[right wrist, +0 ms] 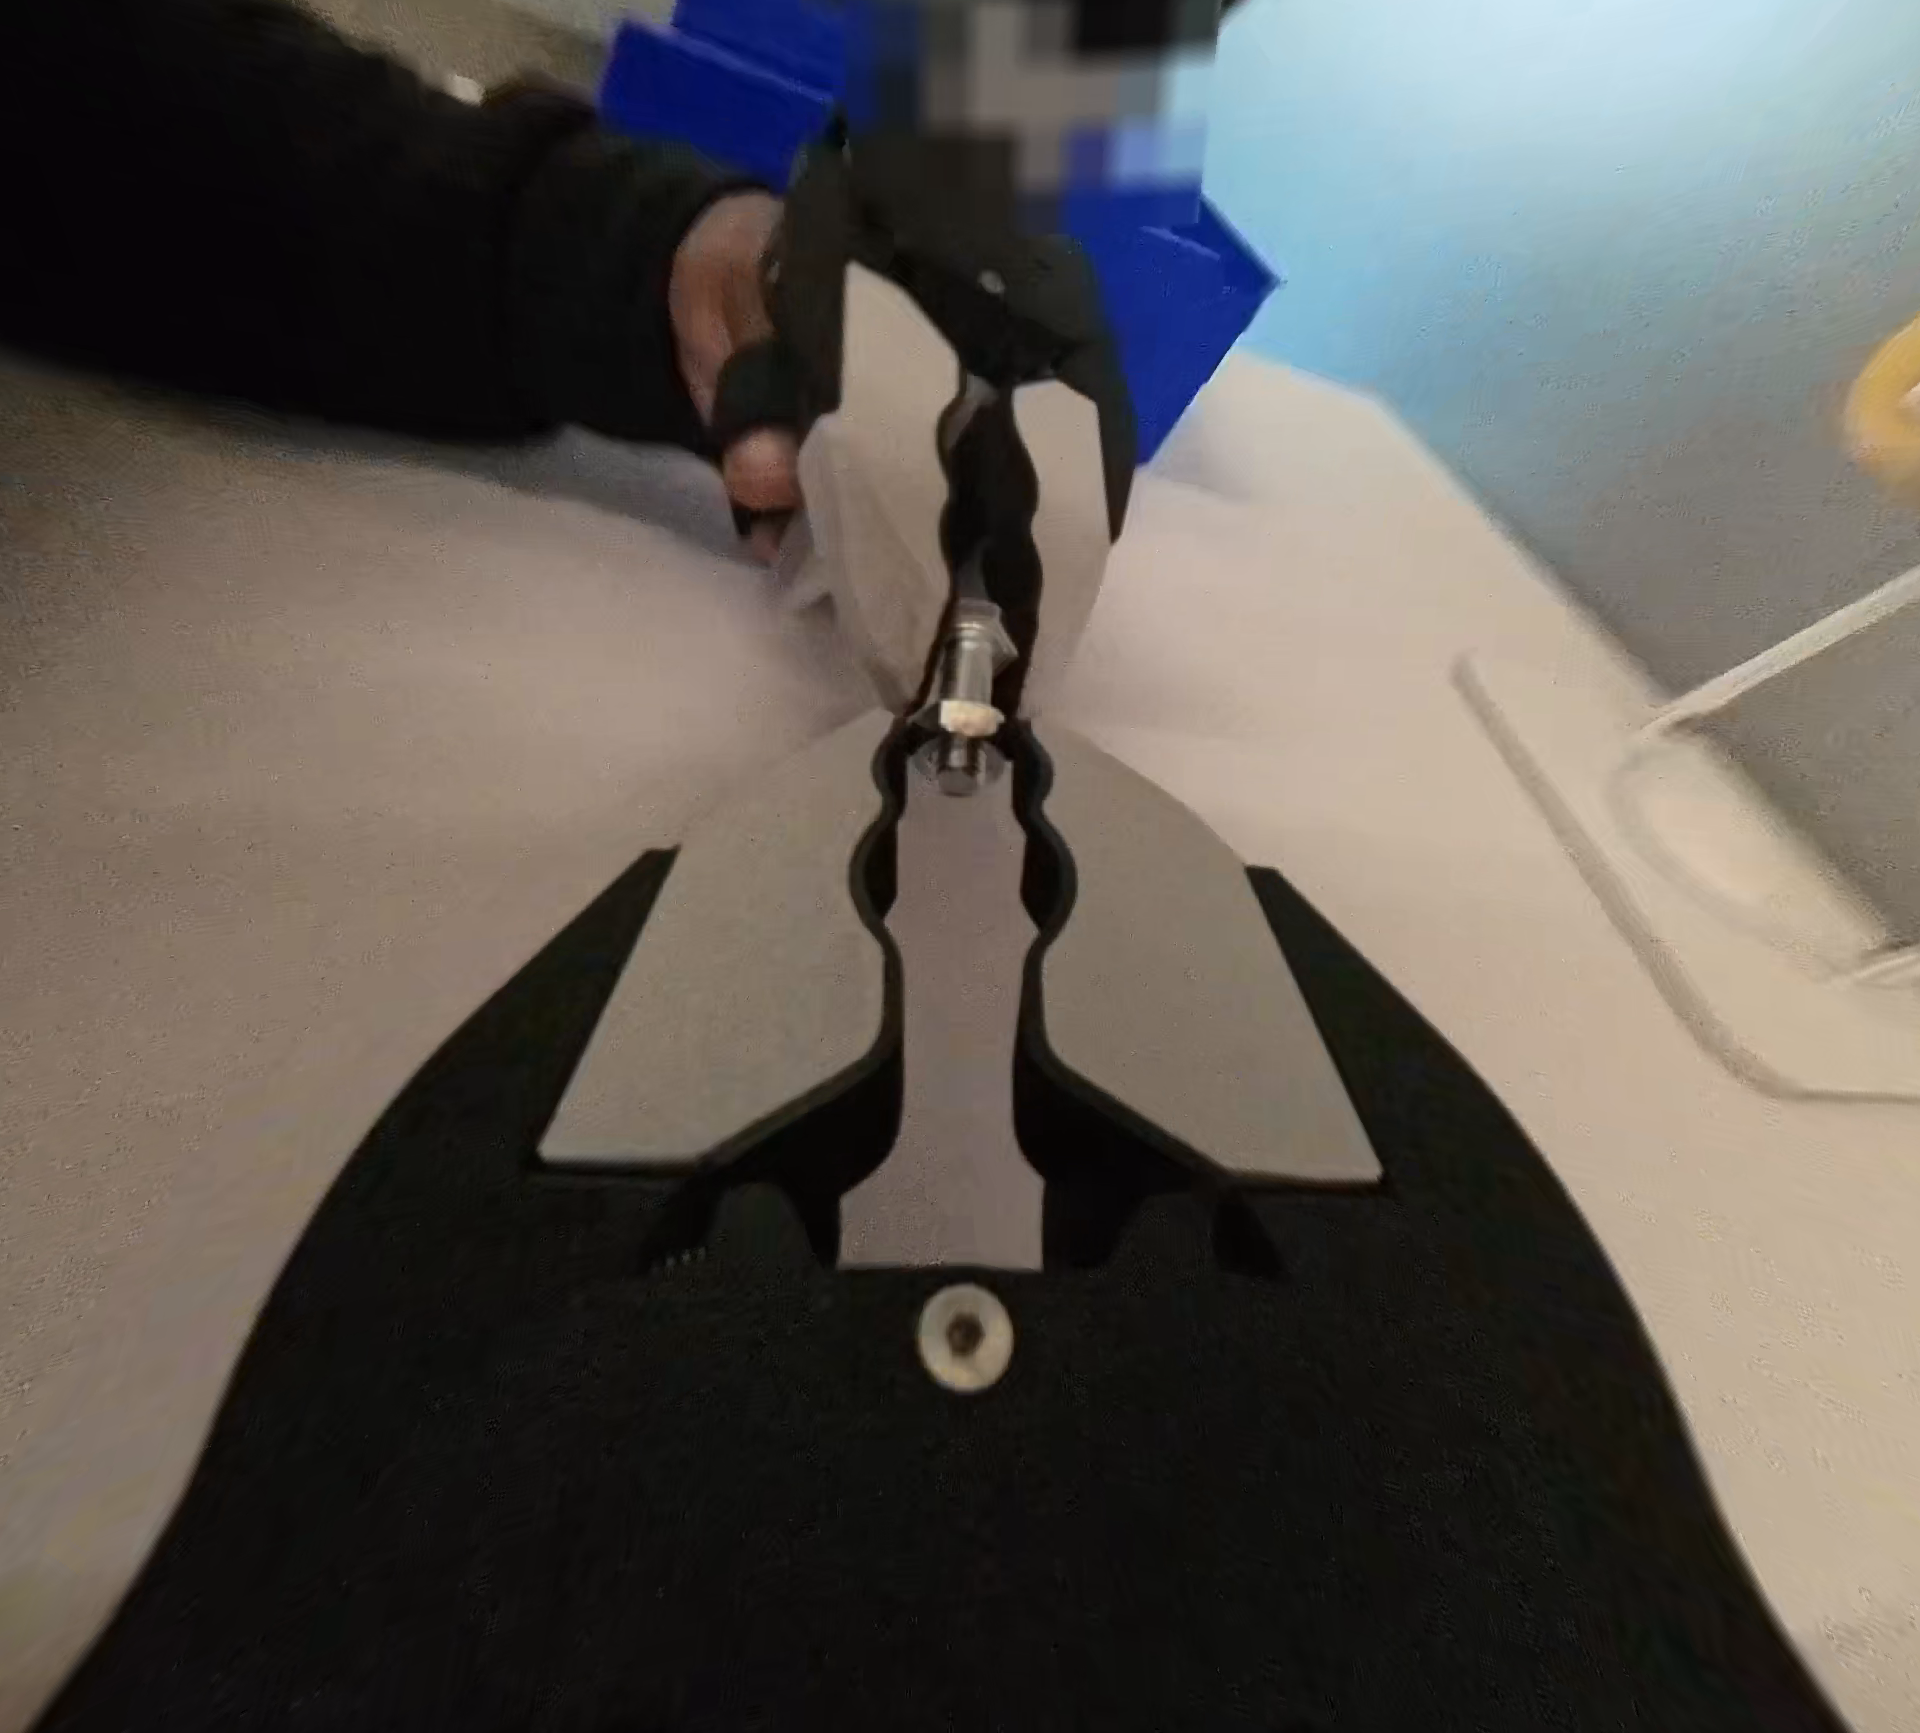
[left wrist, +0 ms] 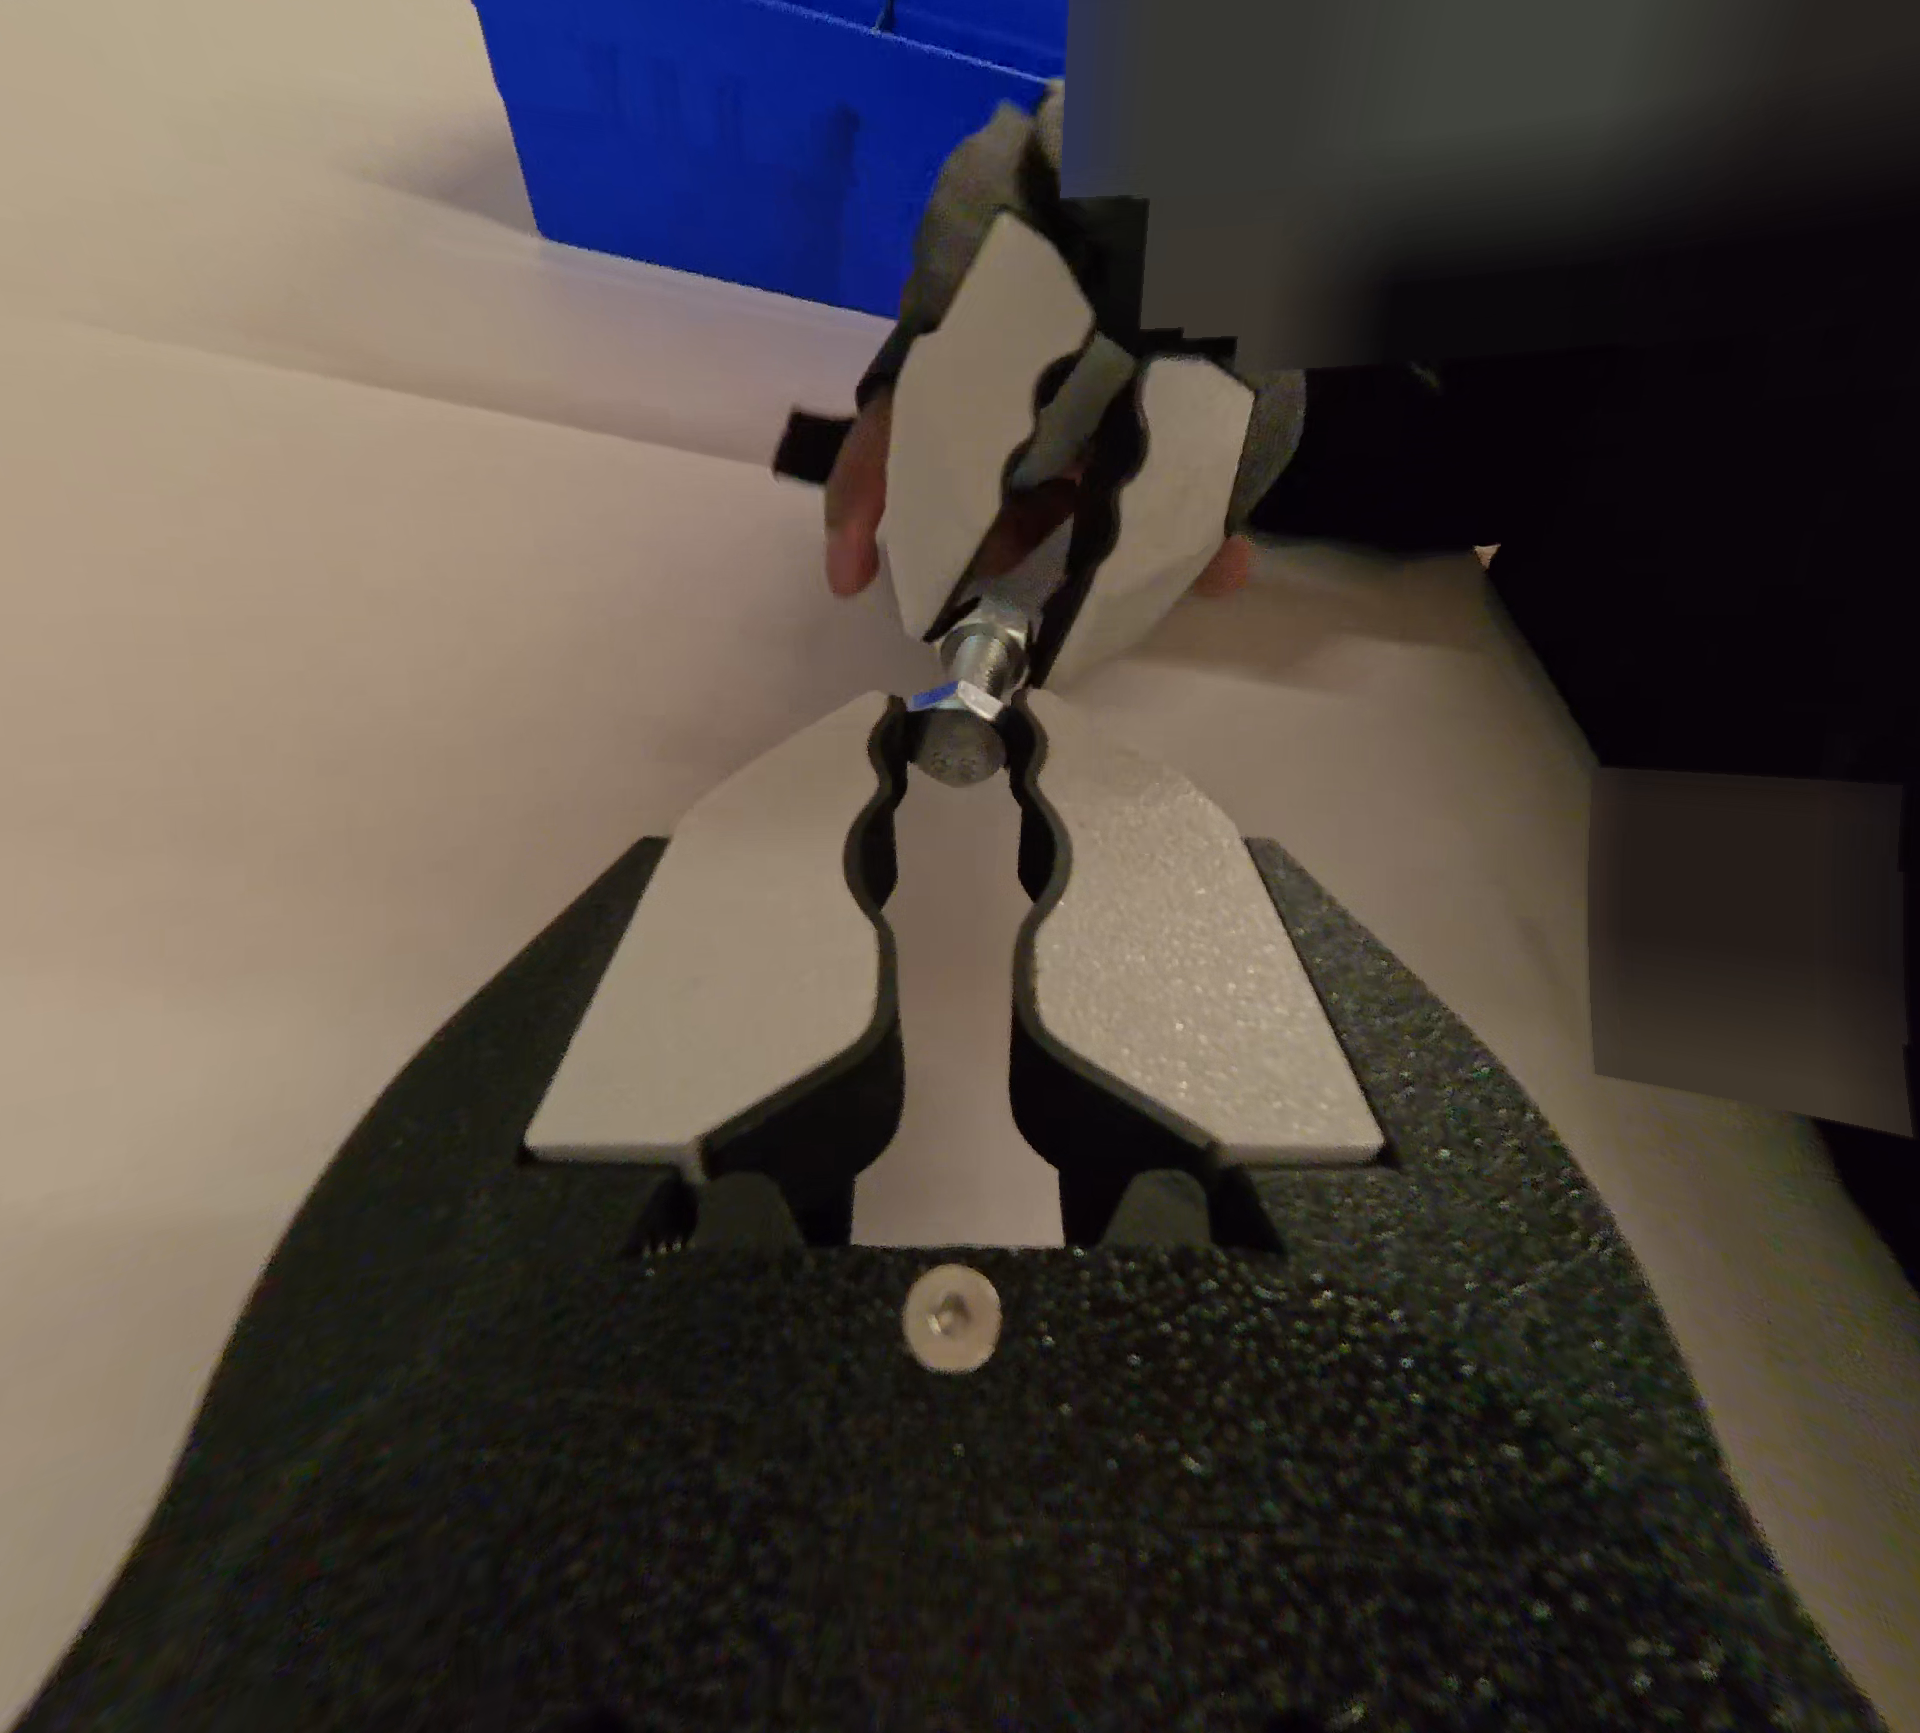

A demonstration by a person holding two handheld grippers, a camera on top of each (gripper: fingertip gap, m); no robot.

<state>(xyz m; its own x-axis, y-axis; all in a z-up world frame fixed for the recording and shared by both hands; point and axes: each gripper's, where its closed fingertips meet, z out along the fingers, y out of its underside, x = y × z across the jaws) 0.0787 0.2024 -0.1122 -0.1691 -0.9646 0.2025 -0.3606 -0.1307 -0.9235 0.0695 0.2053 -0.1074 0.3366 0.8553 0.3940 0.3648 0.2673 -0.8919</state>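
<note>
Left gripper fingers closed on the head end of a silver bolt; a small white-and-blue tag sits at the fingertips. Right gripper fingers closed on a nut at the bolt's far end, so both grippers meet tip to tip above the pale desk. Gloved hands hold each gripper. Blue bin stands behind, well apart.

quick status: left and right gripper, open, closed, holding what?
Left gripper: closed on the bolt's head end.
Right gripper: closed on the nut at the bolt's threaded end.
</note>
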